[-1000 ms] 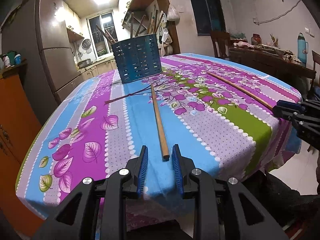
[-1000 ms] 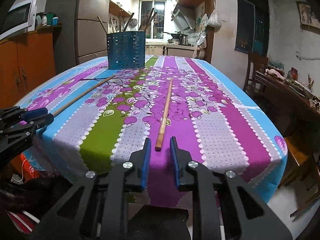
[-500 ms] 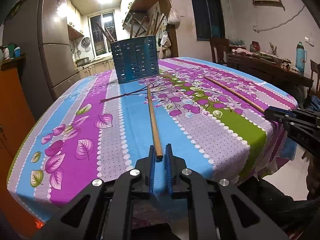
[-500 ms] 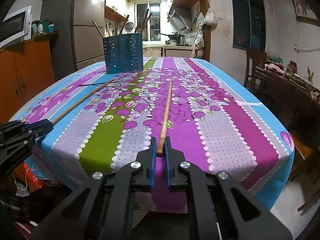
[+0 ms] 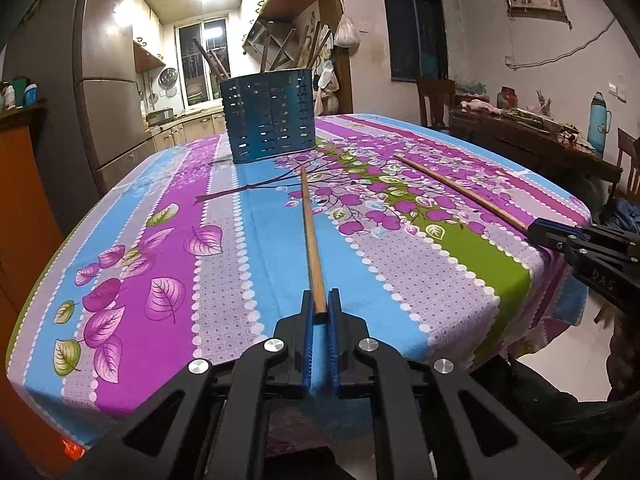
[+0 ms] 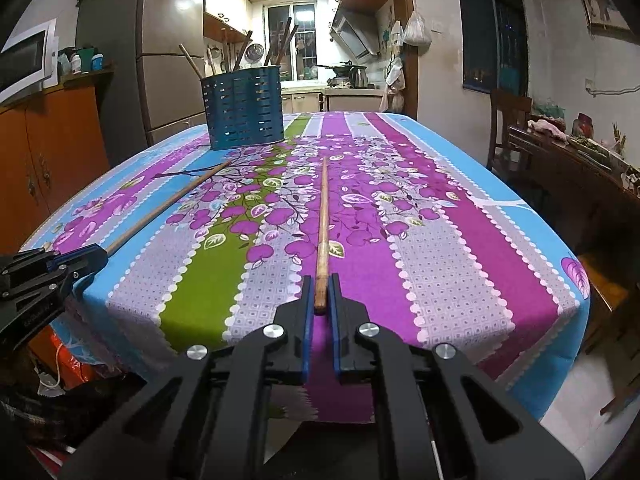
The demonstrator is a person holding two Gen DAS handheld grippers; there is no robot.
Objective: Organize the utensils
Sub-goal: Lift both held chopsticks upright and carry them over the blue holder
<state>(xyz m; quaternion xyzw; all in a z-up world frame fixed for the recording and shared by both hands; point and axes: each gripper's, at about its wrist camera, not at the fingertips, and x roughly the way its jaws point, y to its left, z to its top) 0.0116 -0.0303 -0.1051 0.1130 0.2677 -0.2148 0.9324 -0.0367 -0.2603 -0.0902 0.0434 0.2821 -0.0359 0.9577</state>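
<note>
Both chopsticks lie flat on the tabletop (image 5: 224,280), long axes aimed at the blue holder (image 5: 270,116). Left claw (image 5: 321,312) pinches the left chopstick (image 5: 310,236); right claw (image 6: 320,300) pinches the right chopstick (image 6: 322,224).

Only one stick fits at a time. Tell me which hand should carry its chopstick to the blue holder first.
Left, marginally: left gripper and right gripper each clamp a chopstick end, but the blue holder stands on the left's side.
</note>
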